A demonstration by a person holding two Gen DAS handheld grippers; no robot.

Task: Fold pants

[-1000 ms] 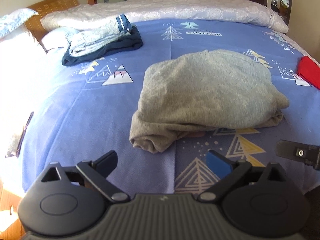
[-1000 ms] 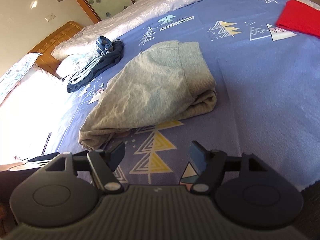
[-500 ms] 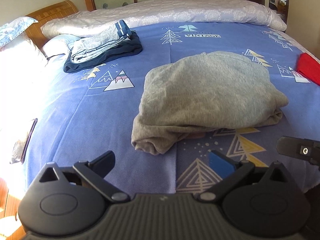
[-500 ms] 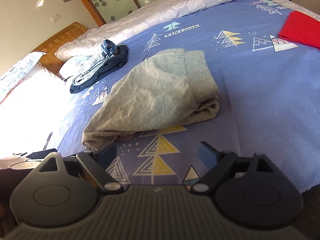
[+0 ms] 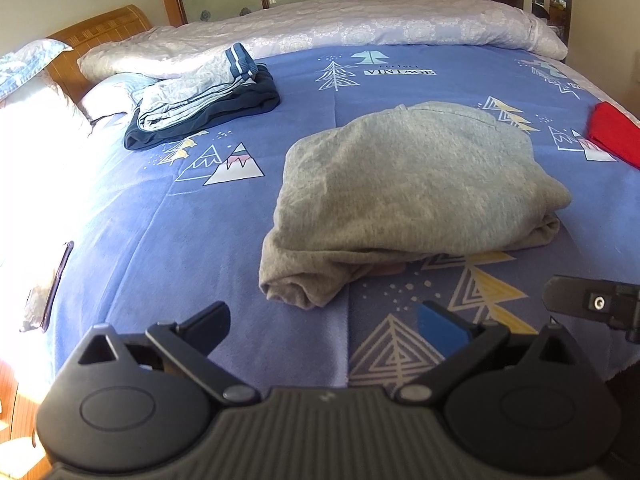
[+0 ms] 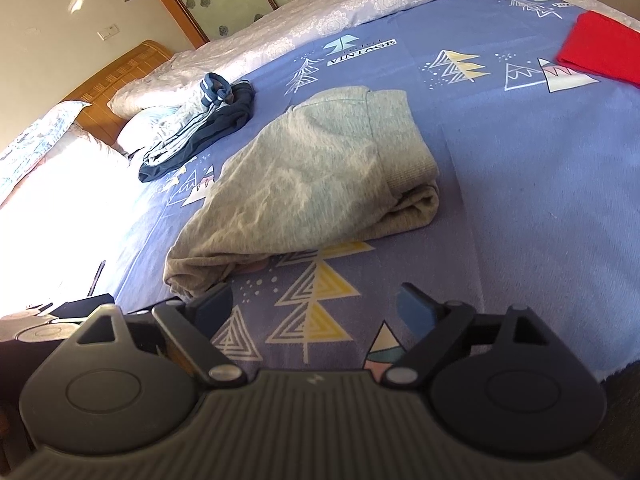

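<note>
Ahead of fingers [image 5: 208, 322], folded grey pants [image 5: 408, 196]

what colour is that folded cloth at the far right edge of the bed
Plain red, with no pattern; the right wrist view shows it best.

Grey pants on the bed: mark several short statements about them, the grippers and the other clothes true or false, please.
1. The grey pants lie folded on the blue bedspread. True.
2. The left gripper clamps the pants. False: open, short of them.
3. The right gripper is open. True.
4. The red cloth lies on top of the pants. False: apart, near the bed's edge.
5. The navy clothes pile lies near the pillows. True.
</note>
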